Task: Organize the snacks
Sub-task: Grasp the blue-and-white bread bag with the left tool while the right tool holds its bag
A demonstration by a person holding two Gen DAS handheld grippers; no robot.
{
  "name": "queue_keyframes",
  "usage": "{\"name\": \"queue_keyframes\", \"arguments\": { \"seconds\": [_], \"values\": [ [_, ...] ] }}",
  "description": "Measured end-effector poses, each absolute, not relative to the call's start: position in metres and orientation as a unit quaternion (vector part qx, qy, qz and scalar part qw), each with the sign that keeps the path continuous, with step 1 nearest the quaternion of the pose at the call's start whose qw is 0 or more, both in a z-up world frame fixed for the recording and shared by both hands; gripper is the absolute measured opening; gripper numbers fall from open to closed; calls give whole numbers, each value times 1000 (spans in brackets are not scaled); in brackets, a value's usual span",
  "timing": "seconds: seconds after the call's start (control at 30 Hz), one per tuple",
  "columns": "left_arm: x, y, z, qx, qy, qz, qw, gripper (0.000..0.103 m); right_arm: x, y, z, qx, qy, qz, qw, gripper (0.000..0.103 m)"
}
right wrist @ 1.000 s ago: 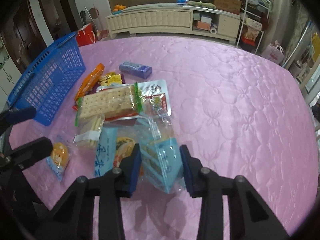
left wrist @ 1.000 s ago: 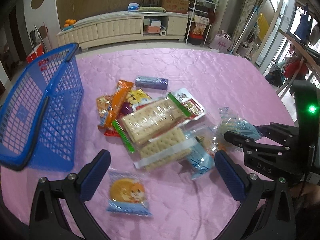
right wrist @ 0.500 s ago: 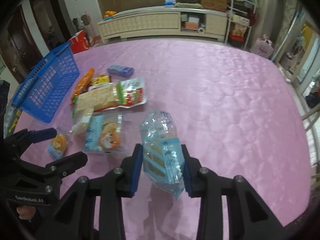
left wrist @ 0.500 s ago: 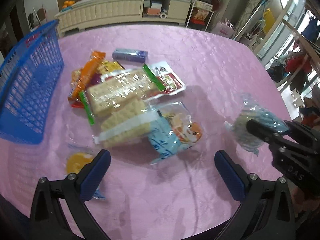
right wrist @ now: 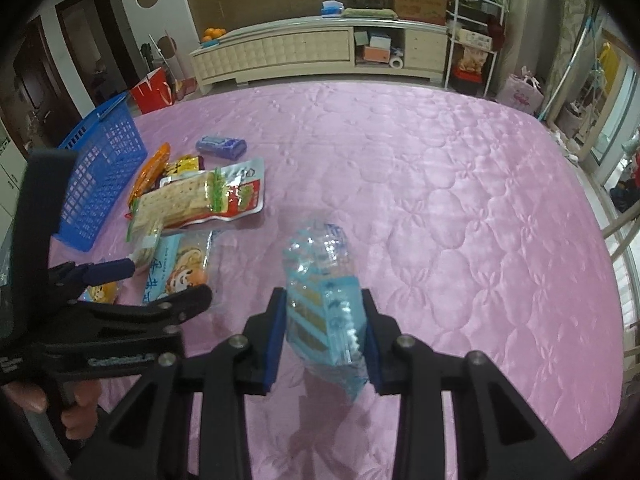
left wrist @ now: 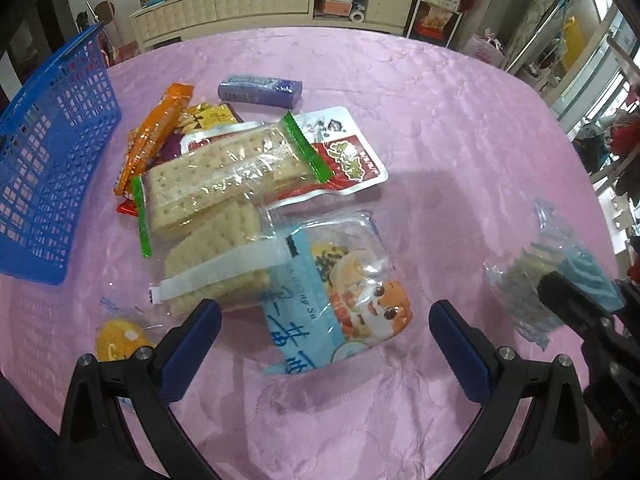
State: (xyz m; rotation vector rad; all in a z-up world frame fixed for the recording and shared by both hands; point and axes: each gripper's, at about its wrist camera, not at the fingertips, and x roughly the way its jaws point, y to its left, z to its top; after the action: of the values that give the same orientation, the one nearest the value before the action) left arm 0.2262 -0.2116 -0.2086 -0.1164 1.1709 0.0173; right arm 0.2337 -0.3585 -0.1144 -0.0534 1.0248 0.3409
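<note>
Pink quilted cloth (right wrist: 440,184) covers the bench, and the snacks lie heaped on its left side beside a blue basket (left wrist: 48,152), which stands tilted with its open face toward the heap, likely so packets can be dropped in with little travel. The right tool (right wrist: 325,336) is clenched on a clear pack with blue print (right wrist: 324,296), both pads pressed against its lower sides; the pack is held upright and lifted off the cloth, well apart from the heap, so it hangs free of the other wrappers. In the left wrist view the same pack (left wrist: 556,272) shows at the right edge, gripped by the dark fingers. The left tool (left wrist: 326,344) is released, its 2 blue pads spread wide and hovering low over a blue packet with a cartoon face (left wrist: 340,296), which lies flat on the cloth and partly tucked against 2 cracker packs (left wrist: 224,192). That wide spread looks meant to straddle the packet's width for the next pick. Behind the crackers sit an orange bar (left wrist: 154,132), a red and white pouch (left wrist: 344,152) and a purple bar (left wrist: 260,89); a small yellow packet (left wrist: 116,340) lies near the left pad. Nothing can be seen inside the basket from here, so sorting seems barely begun.
</note>
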Motion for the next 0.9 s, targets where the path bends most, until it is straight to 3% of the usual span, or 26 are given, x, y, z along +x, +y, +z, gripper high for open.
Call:
{"name": "queue_keyframes", "arguments": {
  "seconds": [0.2,0.3,0.4,0.47,0.9],
  "values": [
    [237,-215,-227,-73,568,14,819,100,235,-364,-117,-12,488,167,857,39],
    [238,-212,-232,-93,574,18,814,83,234,-368,-117,-7,488,168,857,39],
    [236,-212,-229,-91,565,7,820,79,233,-371,-117,-6,487,166,857,39],
    [234,-211,-227,-95,561,-5,822,64,232,-372,-117,-4,488,164,857,39],
    [215,-199,-191,-98,536,-52,837,63,215,-360,-88,-3,478,161,864,39]
  ]
}}
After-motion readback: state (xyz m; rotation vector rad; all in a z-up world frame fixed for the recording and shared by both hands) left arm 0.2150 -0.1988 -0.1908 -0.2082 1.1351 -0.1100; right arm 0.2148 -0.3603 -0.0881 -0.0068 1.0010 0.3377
